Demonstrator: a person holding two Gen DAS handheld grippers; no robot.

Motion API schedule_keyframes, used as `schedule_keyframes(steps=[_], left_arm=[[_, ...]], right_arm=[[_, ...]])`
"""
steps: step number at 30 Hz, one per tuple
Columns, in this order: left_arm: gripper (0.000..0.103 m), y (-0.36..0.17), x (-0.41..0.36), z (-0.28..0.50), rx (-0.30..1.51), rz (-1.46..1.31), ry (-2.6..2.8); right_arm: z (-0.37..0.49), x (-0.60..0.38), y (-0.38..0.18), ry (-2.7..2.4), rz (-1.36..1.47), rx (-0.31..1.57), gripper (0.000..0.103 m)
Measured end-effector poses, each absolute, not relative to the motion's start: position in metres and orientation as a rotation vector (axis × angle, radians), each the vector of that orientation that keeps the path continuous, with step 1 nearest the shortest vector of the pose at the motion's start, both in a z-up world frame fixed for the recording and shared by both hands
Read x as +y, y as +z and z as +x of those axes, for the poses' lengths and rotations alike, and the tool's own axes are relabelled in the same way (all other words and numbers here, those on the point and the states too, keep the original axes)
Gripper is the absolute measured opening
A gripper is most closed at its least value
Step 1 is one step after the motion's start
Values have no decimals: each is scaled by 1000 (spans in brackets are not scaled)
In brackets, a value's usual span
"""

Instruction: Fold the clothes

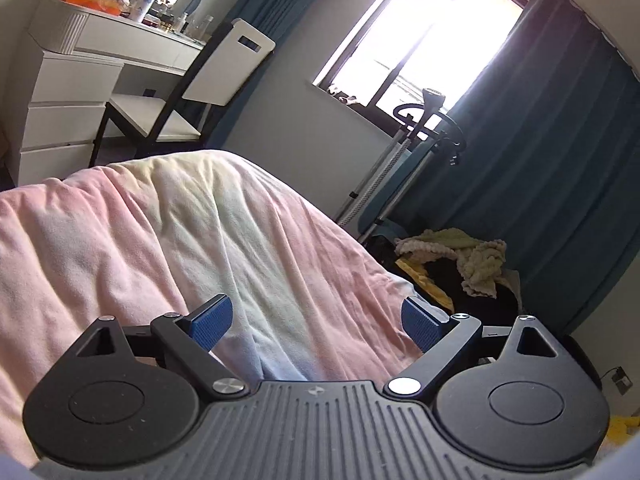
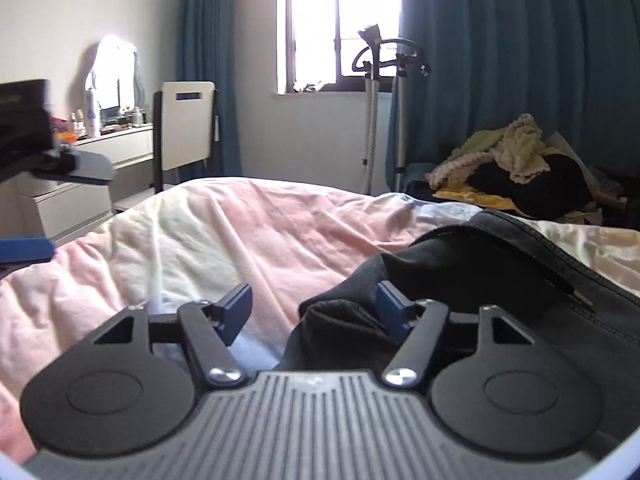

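Dark garment [image 2: 500, 280] bunched on the bed [image 2: 240, 232], not yet neatly folded. Right claw [image 2: 316, 308] spread wide, cloth between, ungripped. Left claw [image 1: 320, 320] wide open, empty. More clothes [image 2: 512, 160] heaped beyond.

Your left gripper [image 1: 316, 322] points forward and slightly downward, its jaws spread wide with nothing between them; both blue ribbed pads [image 1: 212, 322] face inward across an open gap. Your right gripper [image 2: 312, 310] points forward and slightly downward too, jaws parted, a fold of dark garment [image 2: 460, 280] bunched against the inner face of its right pad and partly in the gap, not pinched. In the right wrist view, your left gripper shows at the far left edge, blurred, its fingers reaching rightward.
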State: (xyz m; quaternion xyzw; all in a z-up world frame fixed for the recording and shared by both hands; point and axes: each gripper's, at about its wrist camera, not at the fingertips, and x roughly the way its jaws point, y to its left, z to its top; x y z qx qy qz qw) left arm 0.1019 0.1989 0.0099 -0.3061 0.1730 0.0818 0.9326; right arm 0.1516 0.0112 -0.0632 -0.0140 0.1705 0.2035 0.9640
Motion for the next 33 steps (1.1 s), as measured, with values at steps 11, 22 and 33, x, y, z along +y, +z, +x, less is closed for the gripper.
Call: schedule_keyframes(steps=[11,22,33], left_arm=[[90,-2,130,113,480,-563,-170],[84,-18,100,120,493,-536,-226],[84,-29,78,144,520,-510,-326]], right_arm=[[36,-112,-44,350,-14,352,81],[71,-115,-80,333,10,328,67],[80,-67,-101,478,-231,403,80]])
